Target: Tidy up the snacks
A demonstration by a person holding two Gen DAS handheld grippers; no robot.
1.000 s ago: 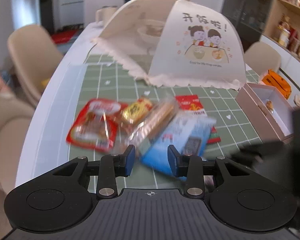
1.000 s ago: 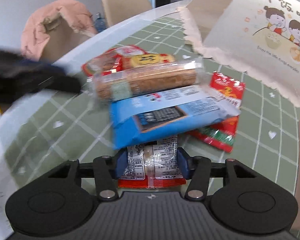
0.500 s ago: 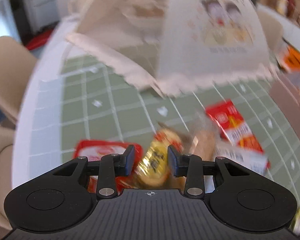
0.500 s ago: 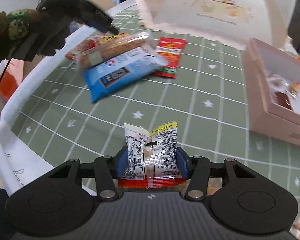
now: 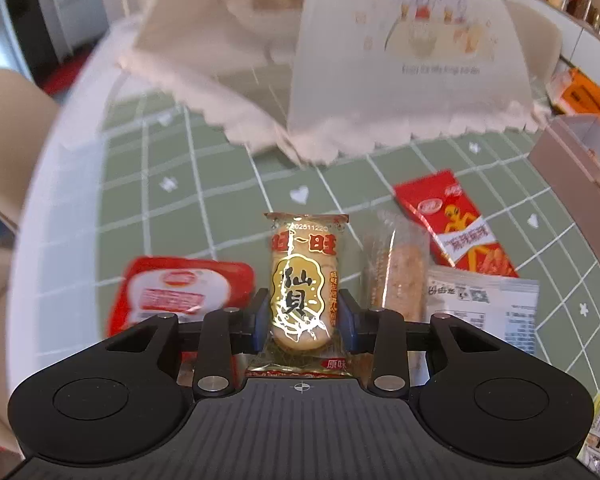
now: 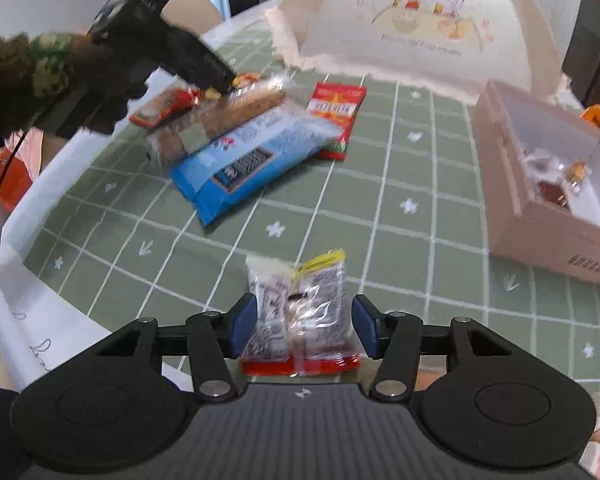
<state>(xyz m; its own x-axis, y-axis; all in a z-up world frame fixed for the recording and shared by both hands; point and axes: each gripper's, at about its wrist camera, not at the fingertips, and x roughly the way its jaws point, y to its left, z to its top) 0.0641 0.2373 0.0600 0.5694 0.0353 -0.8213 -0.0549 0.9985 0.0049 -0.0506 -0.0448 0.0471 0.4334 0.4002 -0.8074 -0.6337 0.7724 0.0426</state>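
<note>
On the left of the green checked tablecloth (image 5: 228, 184) lies a red and white packet (image 5: 180, 296). Next to it, the left gripper (image 5: 302, 316) has its two blue pads tight against the sides of a yellow rice cracker packet (image 5: 302, 292). To the right of that lie a long clear cracker pack (image 5: 396, 280), a red snack packet (image 5: 456, 224) and a white printed bag (image 5: 484, 308). A big cloth food cover (image 5: 340, 60) stands behind them all. In the right wrist view, the blue snack bag (image 6: 252, 164) lies on the cloth under the clear pack, with the left gripper's black body above the heap. Lower down, a small clear packet with a red edge (image 6: 300, 312) sits between the pads of the right gripper (image 6: 302, 324). Those jaws have just been opening, and a little gap shows beside each pad. At the far right stands an open pink box (image 6: 512, 184) with a few small things inside.
</note>
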